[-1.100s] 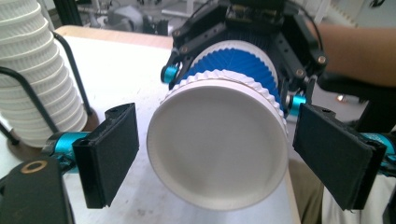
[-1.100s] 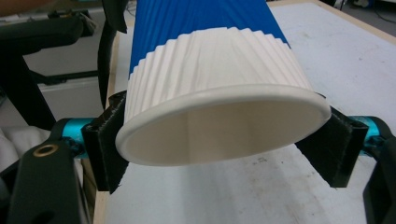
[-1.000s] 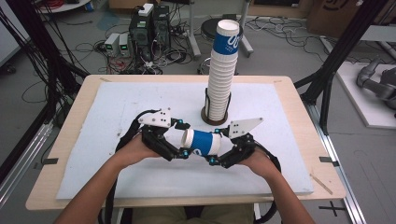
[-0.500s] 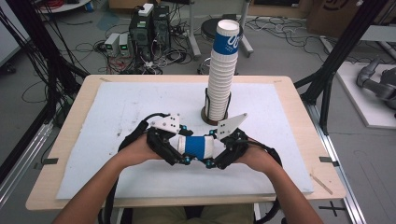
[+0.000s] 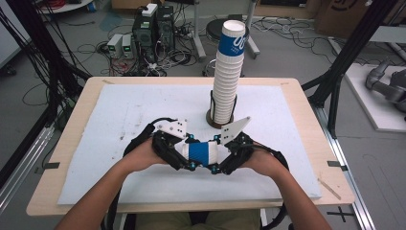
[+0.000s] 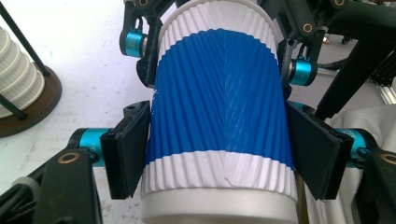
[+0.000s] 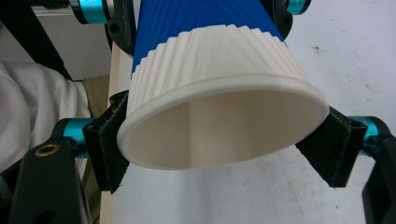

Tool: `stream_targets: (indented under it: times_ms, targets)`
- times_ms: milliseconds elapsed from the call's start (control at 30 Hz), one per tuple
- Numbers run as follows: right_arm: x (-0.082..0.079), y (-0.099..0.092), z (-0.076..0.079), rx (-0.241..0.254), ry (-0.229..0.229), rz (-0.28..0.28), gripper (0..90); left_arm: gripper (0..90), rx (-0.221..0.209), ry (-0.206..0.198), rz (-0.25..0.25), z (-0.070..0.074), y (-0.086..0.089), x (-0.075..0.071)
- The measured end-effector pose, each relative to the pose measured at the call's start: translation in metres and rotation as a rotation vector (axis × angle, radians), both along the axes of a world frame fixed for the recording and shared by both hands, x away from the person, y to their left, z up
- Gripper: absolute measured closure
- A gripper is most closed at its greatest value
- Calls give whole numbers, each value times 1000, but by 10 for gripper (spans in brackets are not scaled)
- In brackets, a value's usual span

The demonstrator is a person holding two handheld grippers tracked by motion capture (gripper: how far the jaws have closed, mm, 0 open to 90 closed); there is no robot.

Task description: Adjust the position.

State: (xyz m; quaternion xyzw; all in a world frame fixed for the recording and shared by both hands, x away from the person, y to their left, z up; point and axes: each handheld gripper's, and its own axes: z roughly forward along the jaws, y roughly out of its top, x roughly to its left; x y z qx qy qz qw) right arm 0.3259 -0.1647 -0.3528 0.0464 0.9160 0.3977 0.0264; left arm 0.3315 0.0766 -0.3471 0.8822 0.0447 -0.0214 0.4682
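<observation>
- The cup (image 5: 201,153), blue and white paper, lies sideways above the worktop (image 5: 119,115), held at both ends
- The left tool (image 5: 184,154) is clamped on its base end and the right tool (image 5: 221,154) on its open rim end
- Too hard a squeeze could crush the thin rim; an uneven pull could let it slip
- A sideways swing could knock over the tall cup stack (image 5: 227,72) behind

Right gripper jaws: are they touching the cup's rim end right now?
Touching. In the right gripper view, the right gripper has both black pads pressed against the cup just behind its open rim, no gap visible.
</observation>
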Motion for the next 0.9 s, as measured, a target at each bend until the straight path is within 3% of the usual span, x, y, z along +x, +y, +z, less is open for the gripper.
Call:
stream_targets:
  times_ms: [67, 233, 467, 500, 600, 667, 767, 900]
  targets:
    - [0, -1, 0, 21, 2, -3, 186, 268, -27, 6, 2, -1, 2, 0]
    - [0, -8, -1, 130, 25, -23, 170, 266, -105, 33, 11, -5, 7, 2]
    - [-2, -19, -2, 213, 36, -49, 169, 267, -177, 54, 12, -15, 15, 4]
    - [-2, -22, -2, 232, 41, -54, 169, 267, -199, 59, 20, -17, 17, 4]
    - [-1, -33, -3, 319, 68, -85, 154, 265, -324, 51, 57, -20, 24, 4]
    - [0, -37, -4, 361, 72, -104, 151, 264, -367, 45, 65, -21, 25, 4]
    - [-2, -37, -6, 405, 75, -113, 151, 262, -387, 30, 62, -25, 22, 1]
    - [-2, -34, -7, 408, 64, -96, 152, 261, -403, 25, 54, -27, 17, -1]
